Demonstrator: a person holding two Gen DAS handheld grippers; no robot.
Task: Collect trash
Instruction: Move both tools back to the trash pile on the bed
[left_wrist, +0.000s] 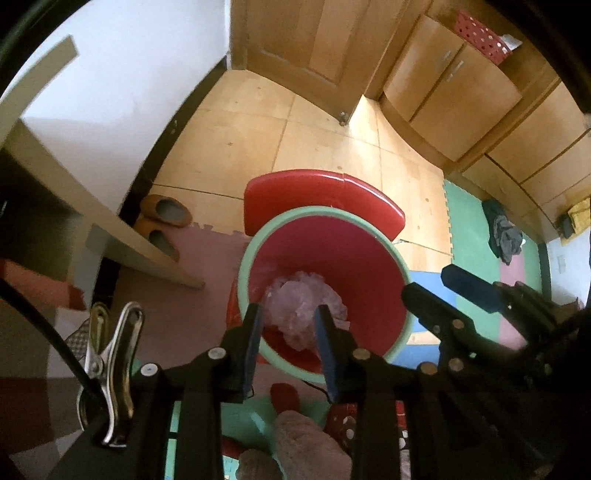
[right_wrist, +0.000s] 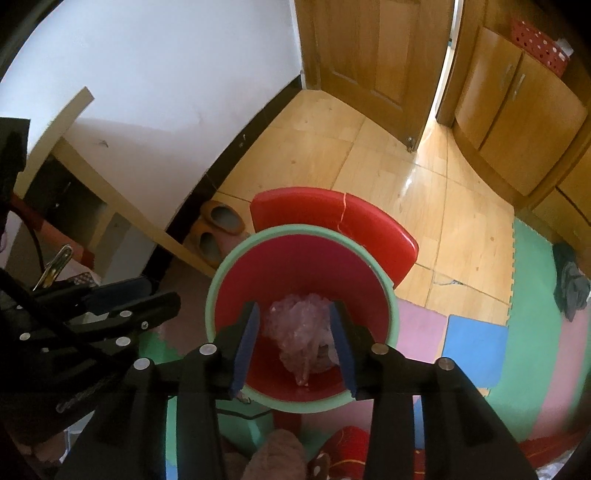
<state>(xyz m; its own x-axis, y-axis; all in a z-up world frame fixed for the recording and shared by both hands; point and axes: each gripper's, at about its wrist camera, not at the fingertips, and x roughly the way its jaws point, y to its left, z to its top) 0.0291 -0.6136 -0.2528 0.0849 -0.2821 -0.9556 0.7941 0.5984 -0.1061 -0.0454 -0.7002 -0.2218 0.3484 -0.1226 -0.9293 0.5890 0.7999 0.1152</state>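
Red bin (right_wrist: 295, 266), green rim, holds crumpled clear plastic (right_wrist: 299, 328); left gripper (left_wrist: 290, 325) and right gripper (right_wrist: 297, 328) spread, empty, above it.

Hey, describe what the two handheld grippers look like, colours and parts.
Both the left gripper and the right gripper are black linkage frames with round silver rivets at the joints. Each has two flat fingers faced with blue pads. A silver metal spring clip pins a black cable beside the left gripper.
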